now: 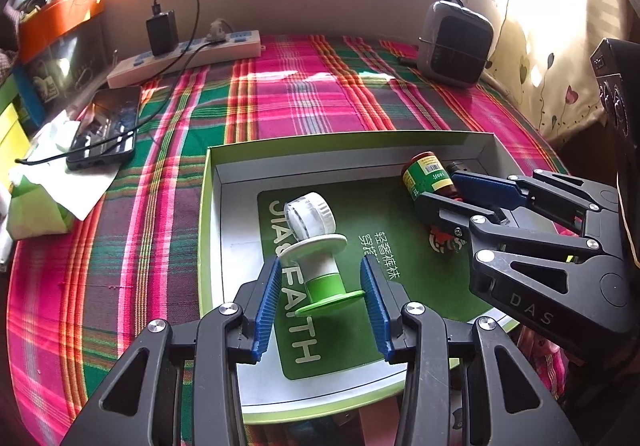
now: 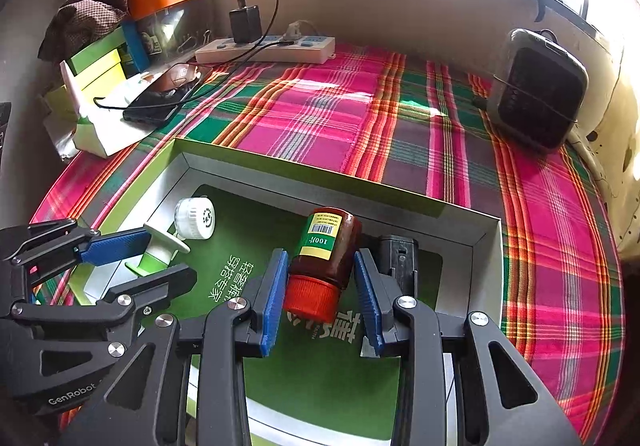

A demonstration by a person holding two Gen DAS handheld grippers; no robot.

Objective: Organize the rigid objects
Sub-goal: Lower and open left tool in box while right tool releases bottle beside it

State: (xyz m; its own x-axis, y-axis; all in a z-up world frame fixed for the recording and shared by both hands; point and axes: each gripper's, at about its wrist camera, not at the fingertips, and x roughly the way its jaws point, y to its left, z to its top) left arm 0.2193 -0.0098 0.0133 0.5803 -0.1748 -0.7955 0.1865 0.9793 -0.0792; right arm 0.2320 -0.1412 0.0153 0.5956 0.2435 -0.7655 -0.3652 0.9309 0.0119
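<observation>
Inside the shallow box [image 1: 208,206], 2 rigid items lie: a green-and-white spool [image 1: 324,270] between the spread left gripper [image 1: 323,310], and a red-capped bottle [image 2: 326,258] straddled, apparently ungripped, by the right gripper [image 2: 321,300]. Both are judged light, hard, and roll-prone; mid-body holds are advised.

Surface: plaid cloth [image 1: 304,102], mid-frame.
On it: box [image 1: 208,206] lower centre; phone [image 1: 106,126] left; power strip [image 1: 188,54] upper left; heater [image 1: 456,42] upper right.
</observation>
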